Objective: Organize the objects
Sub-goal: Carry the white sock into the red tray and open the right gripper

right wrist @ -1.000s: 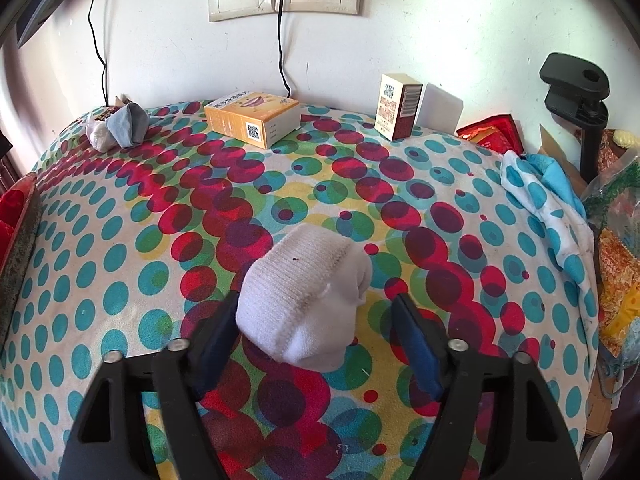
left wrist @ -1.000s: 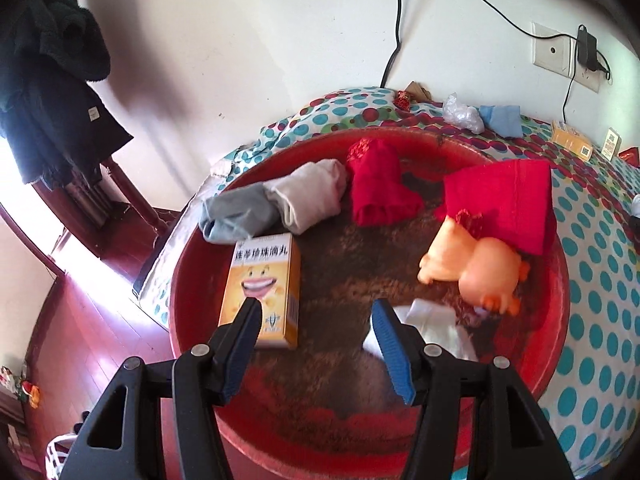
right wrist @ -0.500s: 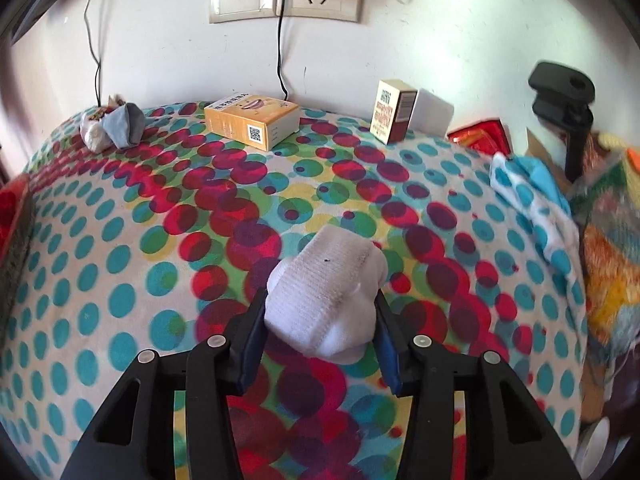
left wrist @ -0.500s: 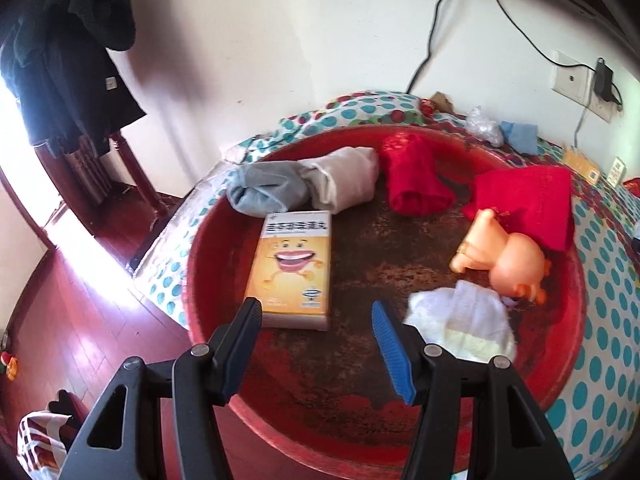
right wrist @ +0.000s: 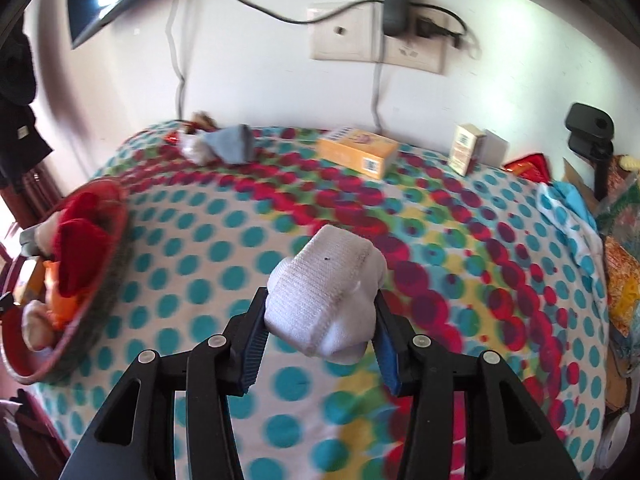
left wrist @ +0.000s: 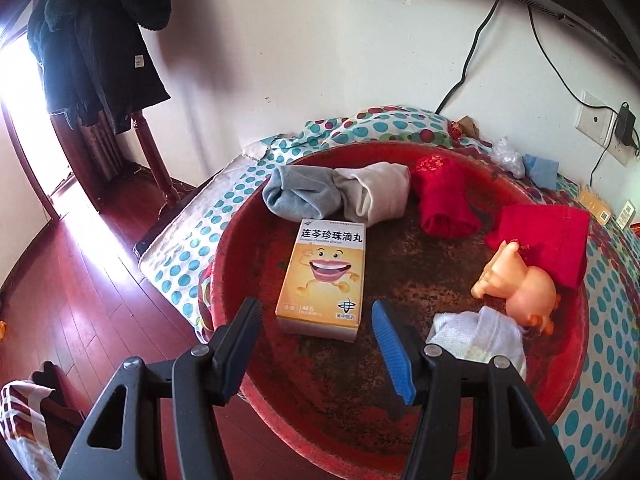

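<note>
My right gripper (right wrist: 320,330) is shut on a rolled white sock (right wrist: 326,292) and holds it above the dotted bedspread (right wrist: 240,240). A round red basin (left wrist: 400,412) fills the left wrist view; its rim also shows at the left edge of the right wrist view as the basin (right wrist: 114,248). Inside lie a yellow medicine box (left wrist: 324,276), a grey sock (left wrist: 300,196), a beige sock (left wrist: 374,194), red socks (left wrist: 442,200), a red cloth (left wrist: 548,236), an orange toy pig (left wrist: 520,288) and a white cloth (left wrist: 476,336). My left gripper (left wrist: 316,332) hangs open over the basin's near side, just short of the box.
By the wall stand an orange box (right wrist: 358,152), a small carton (right wrist: 466,148), a grey bundle (right wrist: 232,144) and cables from a socket (right wrist: 378,38). Cluttered bags (right wrist: 616,240) sit at the right. Dark coats (left wrist: 92,40) hang over the red wooden floor (left wrist: 80,288).
The right gripper closed on the white sock, lifted it off the bedspread and swung left, bringing the red basin into view. The left gripper drifted left and rolled over the basin, staying open.
</note>
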Available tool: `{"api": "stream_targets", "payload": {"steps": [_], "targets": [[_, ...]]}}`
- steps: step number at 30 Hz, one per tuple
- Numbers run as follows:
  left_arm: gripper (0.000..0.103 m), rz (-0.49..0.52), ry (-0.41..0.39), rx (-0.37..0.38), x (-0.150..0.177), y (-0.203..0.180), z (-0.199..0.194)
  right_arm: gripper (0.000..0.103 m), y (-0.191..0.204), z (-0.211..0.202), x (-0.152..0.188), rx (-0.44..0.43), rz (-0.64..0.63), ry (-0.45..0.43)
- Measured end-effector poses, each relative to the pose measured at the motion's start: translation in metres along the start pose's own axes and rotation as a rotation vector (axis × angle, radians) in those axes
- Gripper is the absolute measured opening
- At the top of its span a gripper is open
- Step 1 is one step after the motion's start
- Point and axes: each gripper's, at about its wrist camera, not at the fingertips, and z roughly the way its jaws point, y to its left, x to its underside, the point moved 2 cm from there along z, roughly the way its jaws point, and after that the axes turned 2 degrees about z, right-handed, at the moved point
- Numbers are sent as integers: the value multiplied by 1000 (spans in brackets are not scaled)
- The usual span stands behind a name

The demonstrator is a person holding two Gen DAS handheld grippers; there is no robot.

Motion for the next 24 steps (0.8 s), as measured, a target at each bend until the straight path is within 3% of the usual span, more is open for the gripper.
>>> {"api": "stream_targets", "payload": {"steps": [4, 24], "targets": [[59, -7, -17, -12, -1, 2, -2, 44, 31, -7, 3, -65, -8, -4], [59, -128, -19, -21, -4, 27, -3, 45, 186, -51, 23, -321, -282, -8]]}}
